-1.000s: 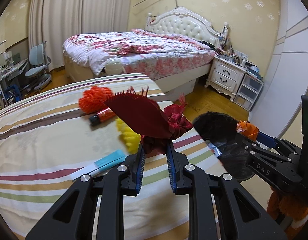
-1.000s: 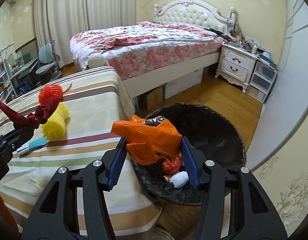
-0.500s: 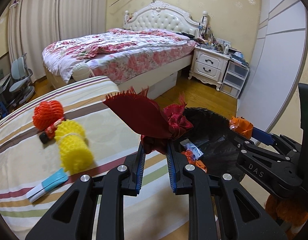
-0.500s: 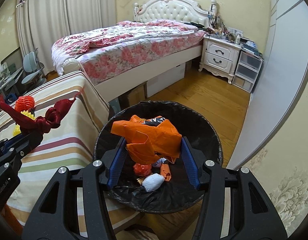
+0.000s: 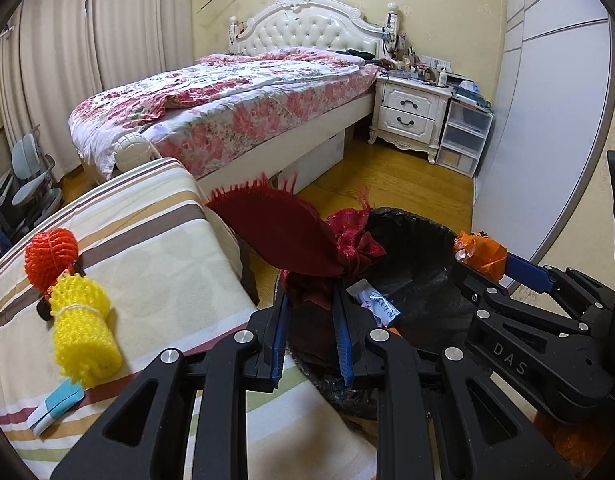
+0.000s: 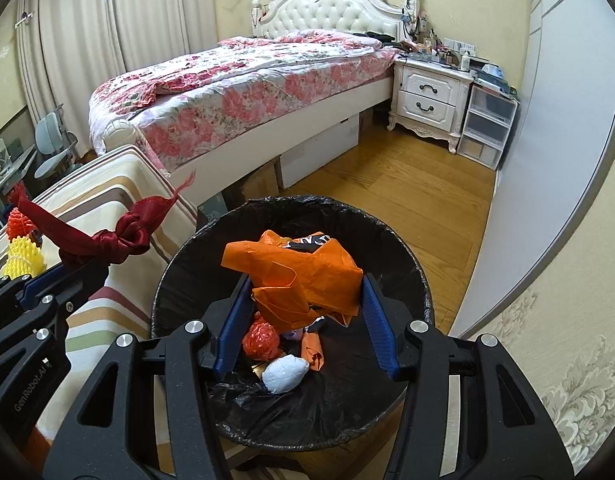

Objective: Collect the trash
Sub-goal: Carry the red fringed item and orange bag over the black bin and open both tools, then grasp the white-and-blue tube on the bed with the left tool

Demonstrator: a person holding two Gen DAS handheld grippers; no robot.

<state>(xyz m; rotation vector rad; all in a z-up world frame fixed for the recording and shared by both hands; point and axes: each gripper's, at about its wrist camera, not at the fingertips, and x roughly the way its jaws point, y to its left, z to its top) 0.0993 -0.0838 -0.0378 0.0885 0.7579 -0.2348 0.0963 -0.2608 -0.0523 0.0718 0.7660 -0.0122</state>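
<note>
My left gripper (image 5: 310,300) is shut on a knotted dark red ribbon (image 5: 291,236) and holds it over the near rim of the black-lined trash bin (image 5: 419,240). The ribbon also shows in the right wrist view (image 6: 107,236). My right gripper (image 6: 307,292) is shut on a crumpled orange wrapper (image 6: 299,272) directly above the bin (image 6: 387,240), which holds several bits of trash. The wrapper also shows in the left wrist view (image 5: 479,252). A yellow foam net (image 5: 83,328), an orange foam net (image 5: 51,254) and a blue-white packet (image 5: 55,404) lie on the striped table (image 5: 147,240).
A bed with a floral cover (image 5: 235,100) stands behind the table. A white nightstand (image 5: 411,116) and plastic drawers (image 5: 463,132) stand at the far right. Wooden floor (image 6: 407,192) lies beyond the bin. A grey chair (image 5: 31,176) is at the left.
Both grippers moved right, away from the table and toward the bin. The wrapper now hangs over the bin's middle, and the ribbon has reached its rim. Both grips are unchanged.
</note>
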